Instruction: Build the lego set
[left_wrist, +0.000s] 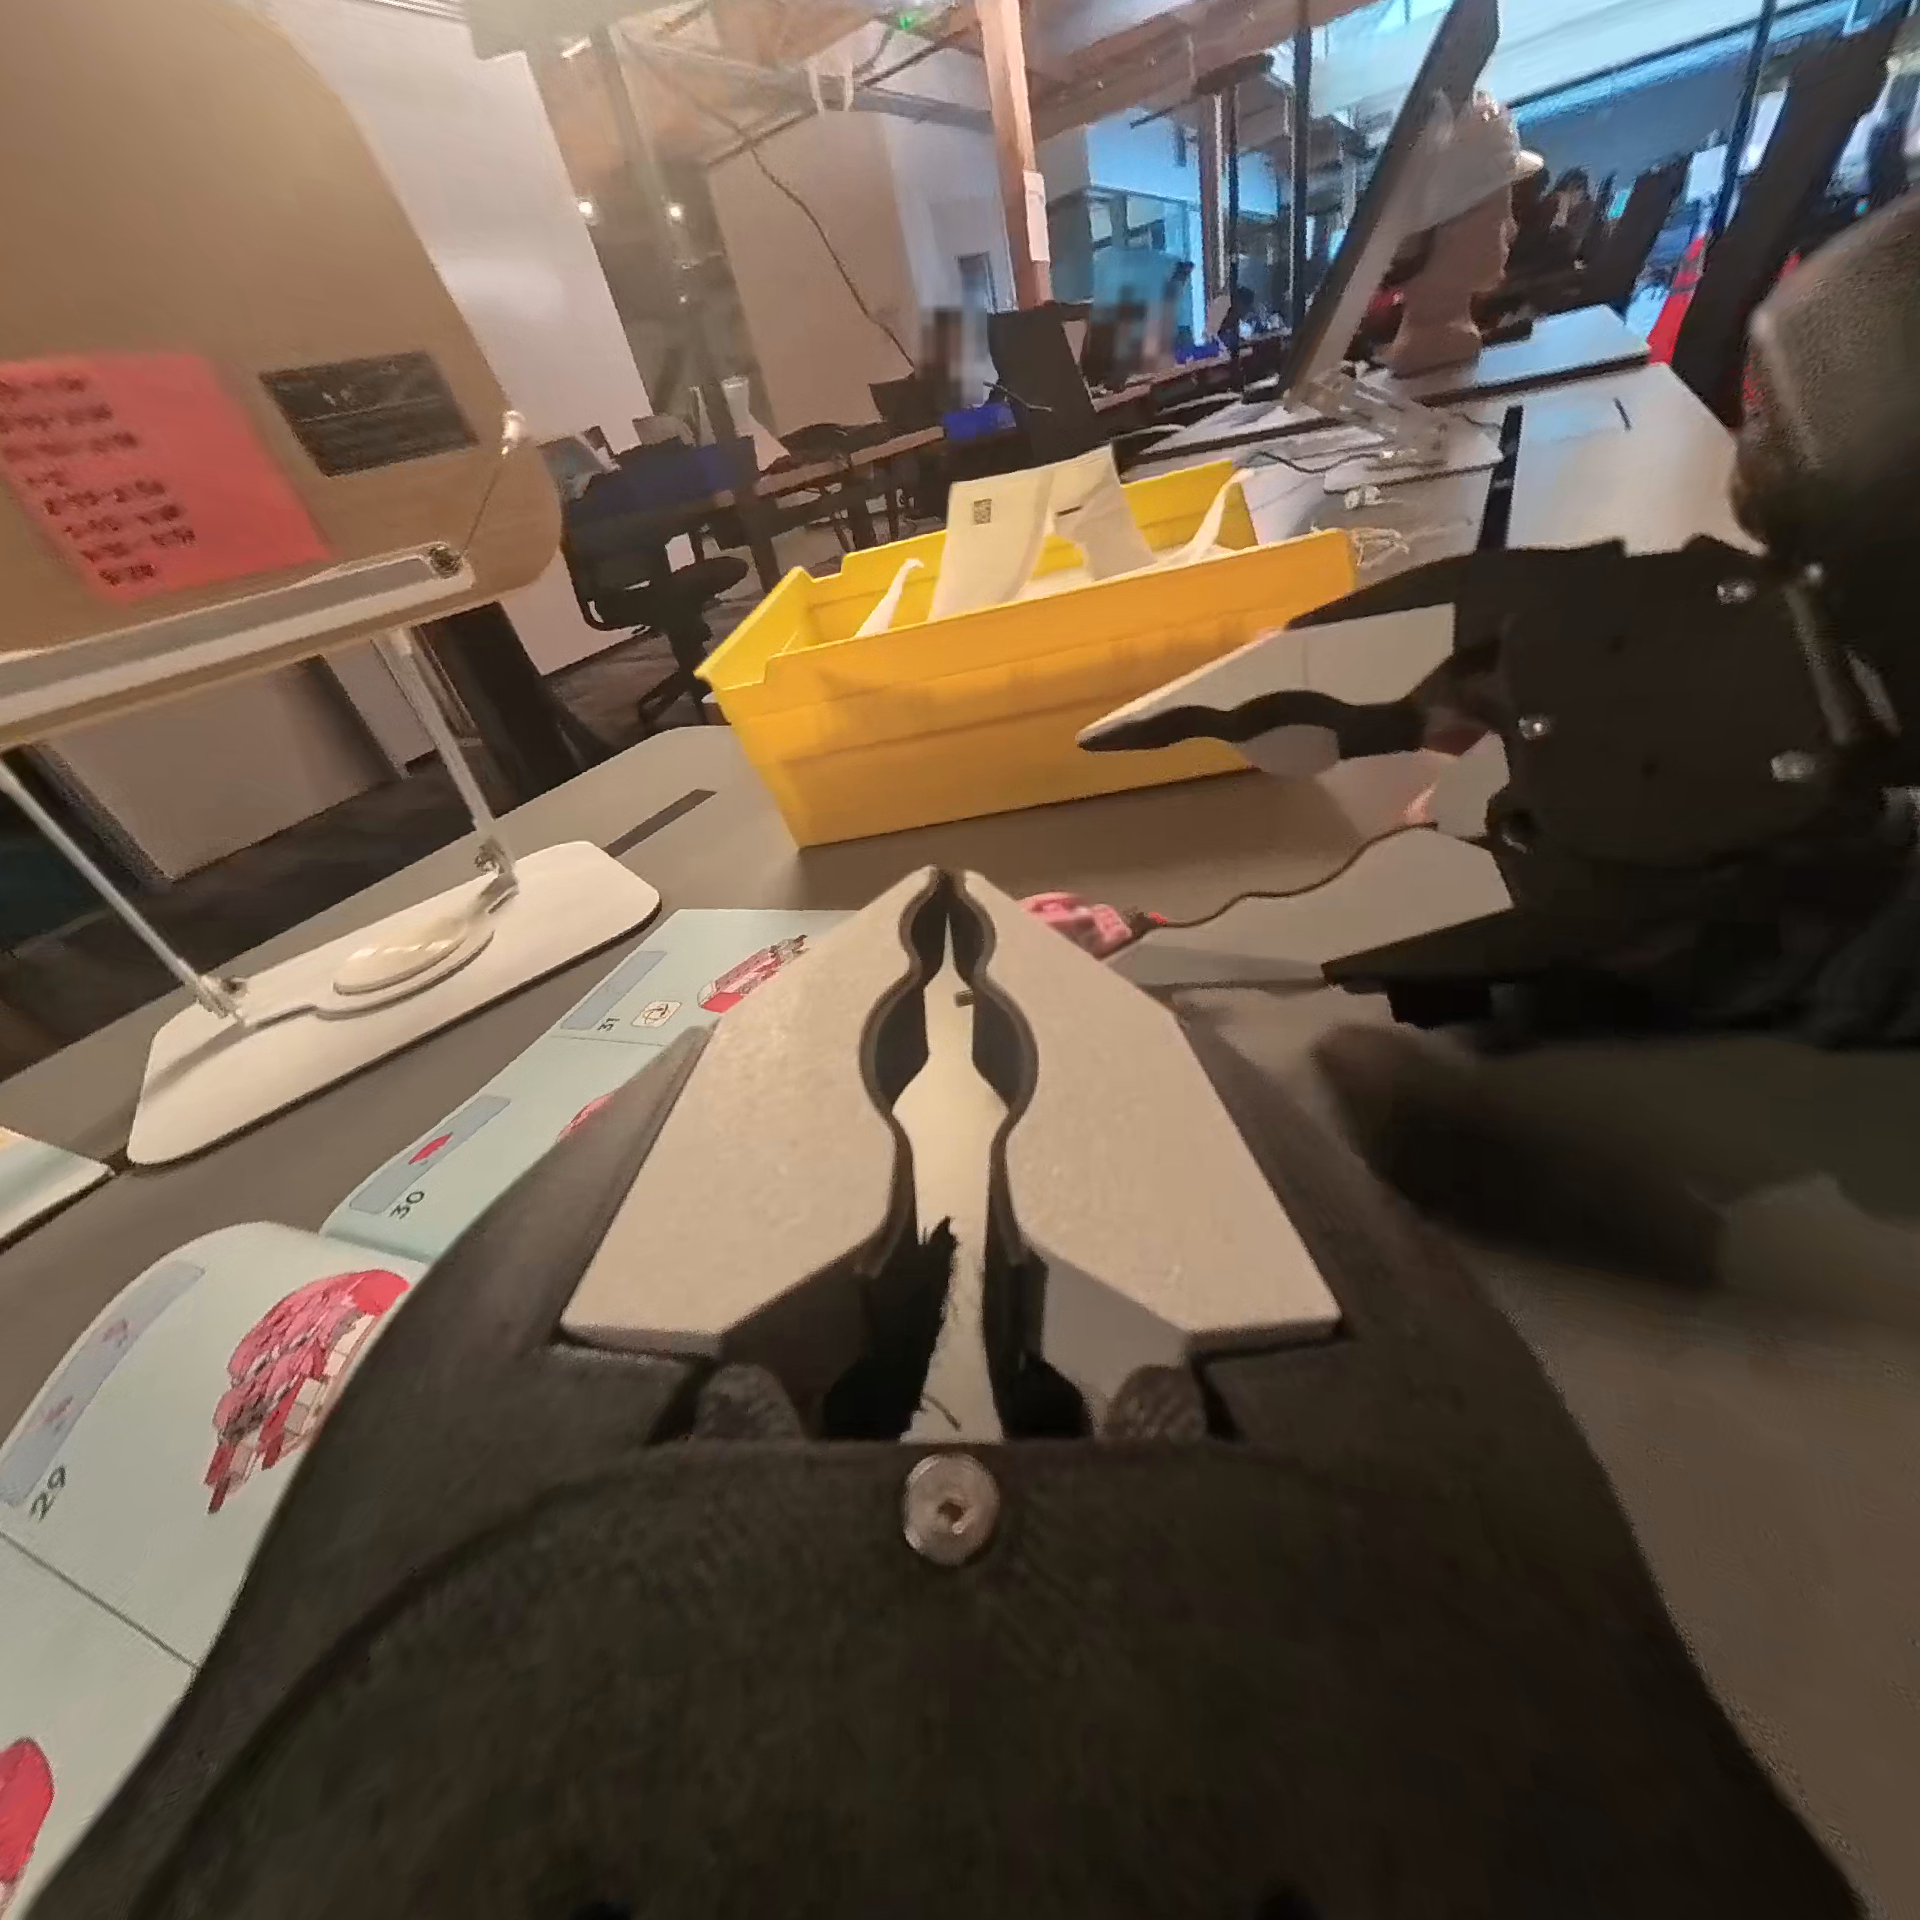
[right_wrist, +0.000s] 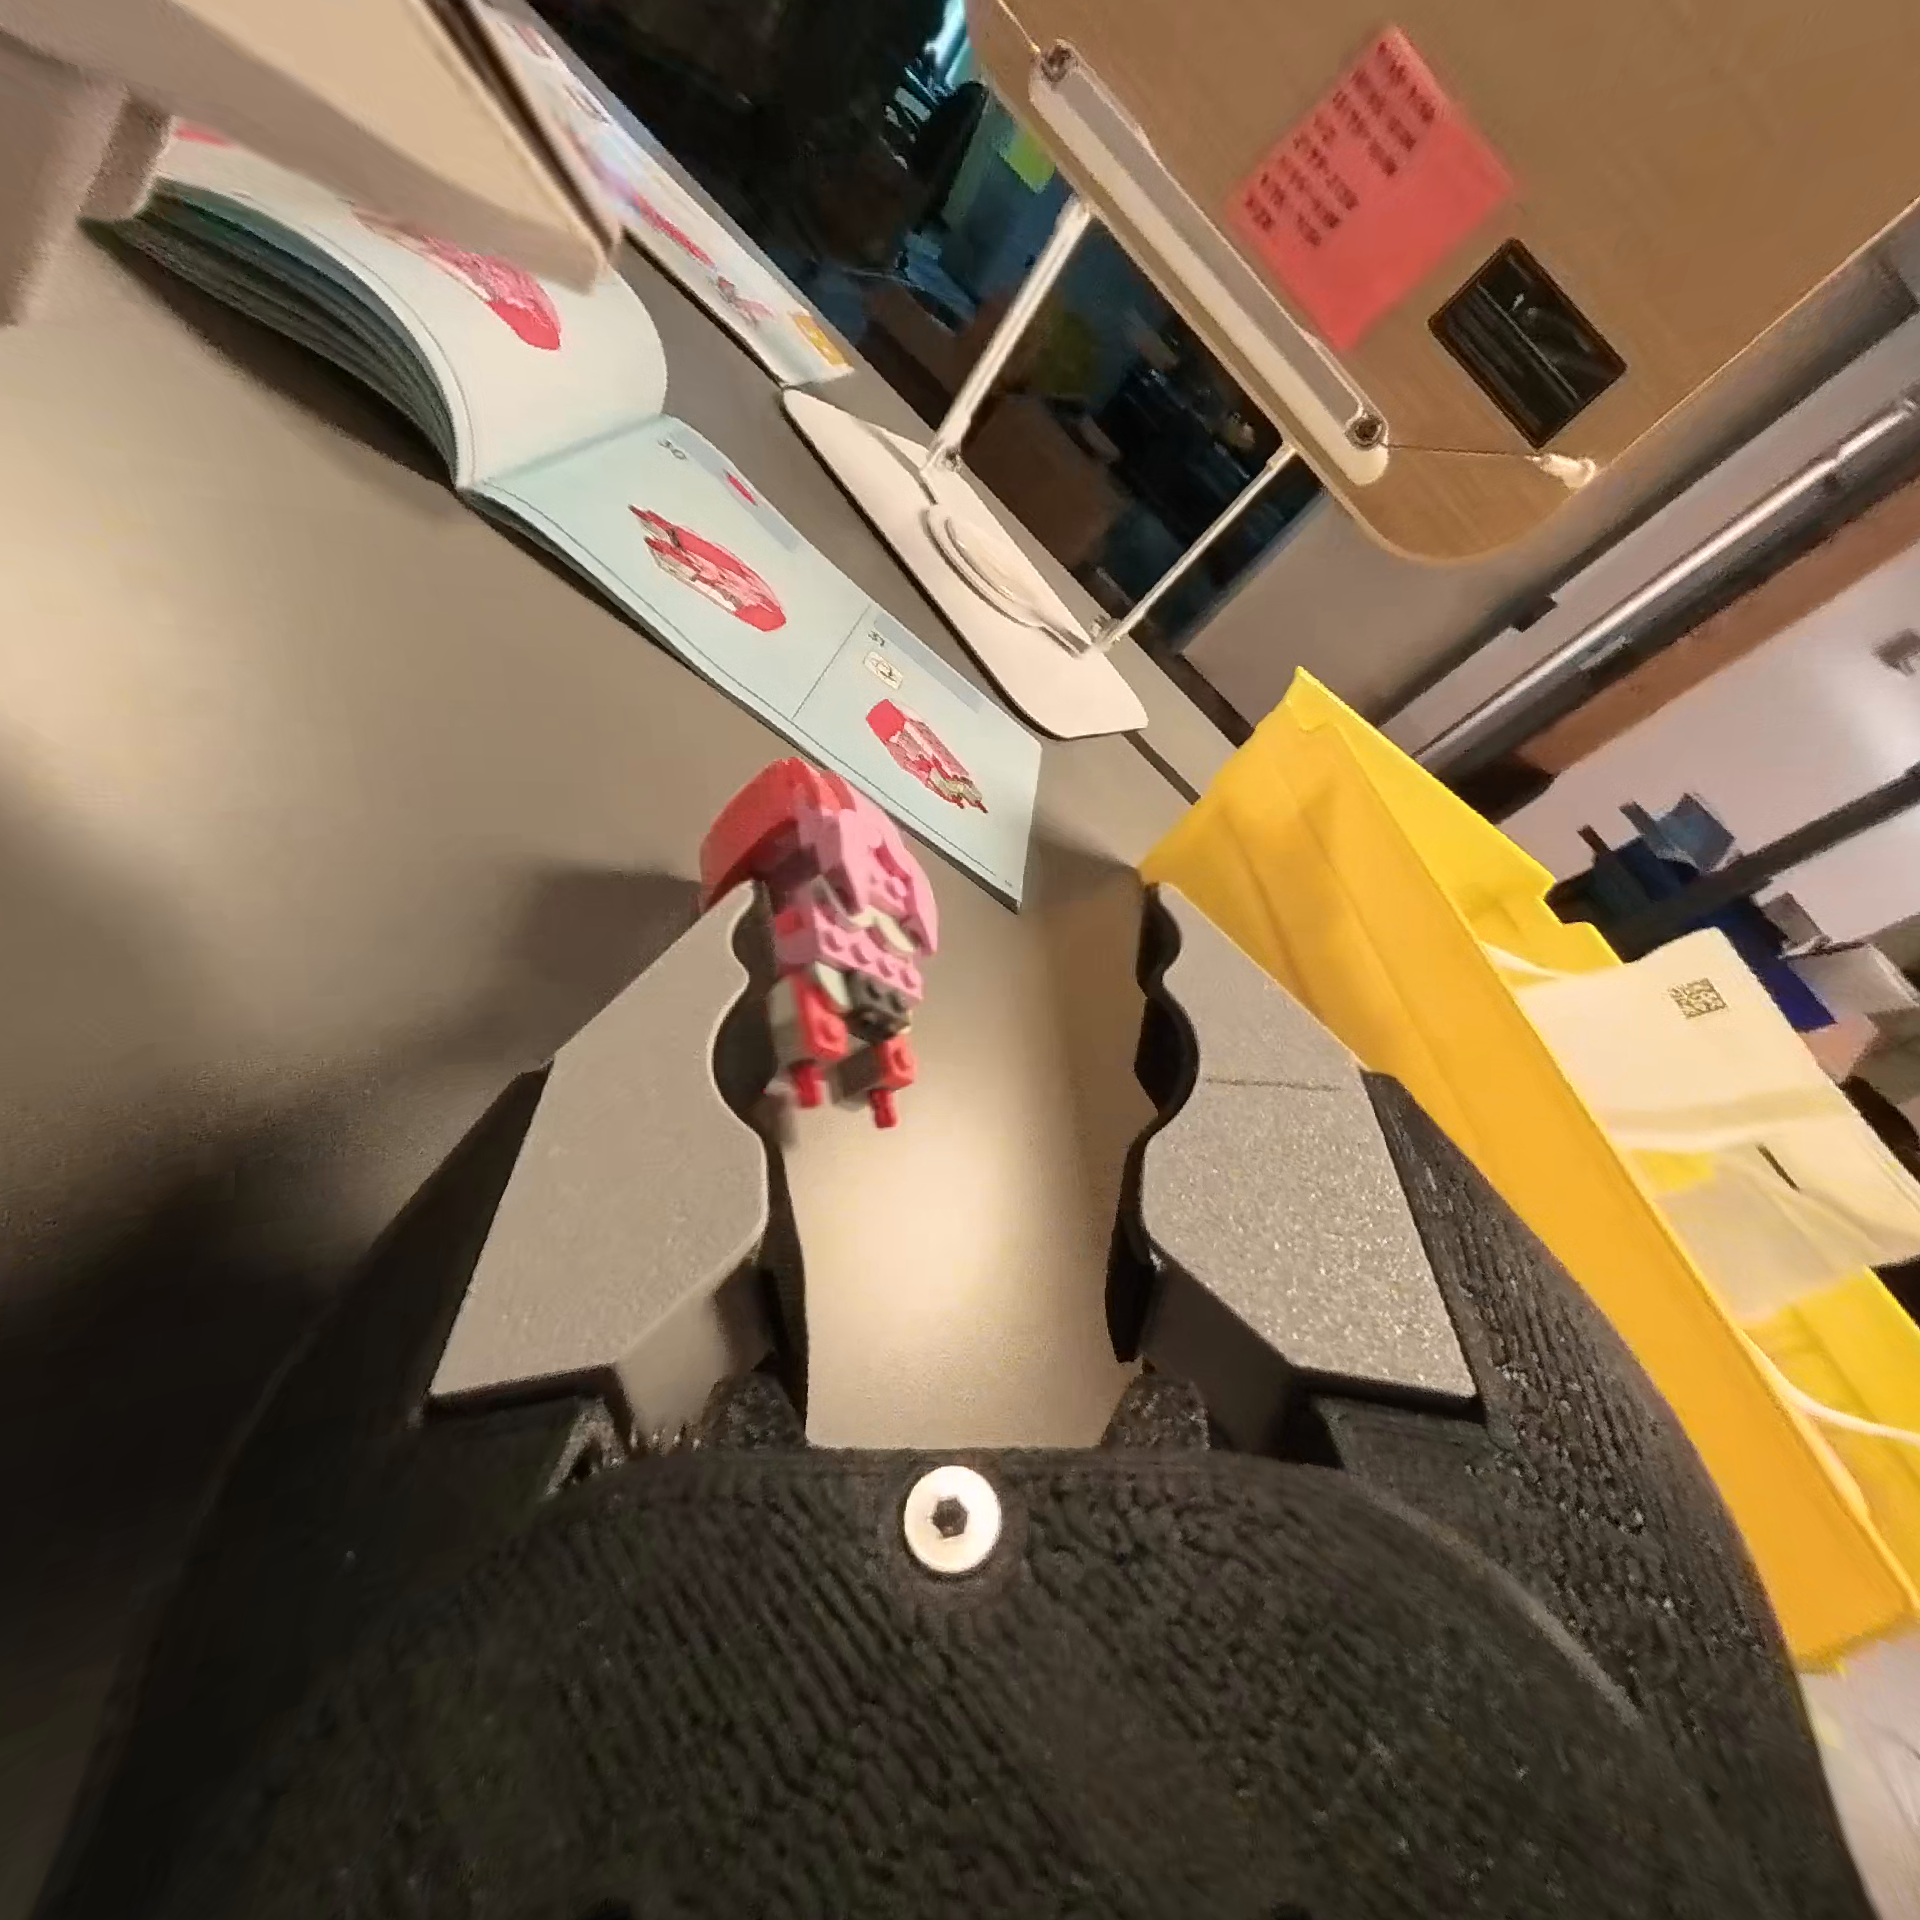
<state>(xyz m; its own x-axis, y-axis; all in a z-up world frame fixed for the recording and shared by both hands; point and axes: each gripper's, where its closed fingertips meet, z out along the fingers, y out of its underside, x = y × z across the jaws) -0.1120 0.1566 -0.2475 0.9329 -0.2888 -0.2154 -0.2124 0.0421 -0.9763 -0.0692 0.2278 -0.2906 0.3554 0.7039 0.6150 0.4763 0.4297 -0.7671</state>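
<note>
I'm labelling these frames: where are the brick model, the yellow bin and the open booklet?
brick model (right_wrist: 831, 914), right wrist view, on its pink studded body.
yellow bin (left_wrist: 997, 727), left wrist view, on its near long wall.
booklet (right_wrist: 665, 561), right wrist view, on the flat right-hand page.

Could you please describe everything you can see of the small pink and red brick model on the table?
The brick model is a small build of plastic bricks: pink studded plates in the middle, a rounded red piece at its far end, grey and black parts and red pegs at its near end. It rests on the grey table, just short of the open instruction booklet. It sits between the open fingers of the right gripper, close against the left finger; the right finger stands clear of it.
</note>
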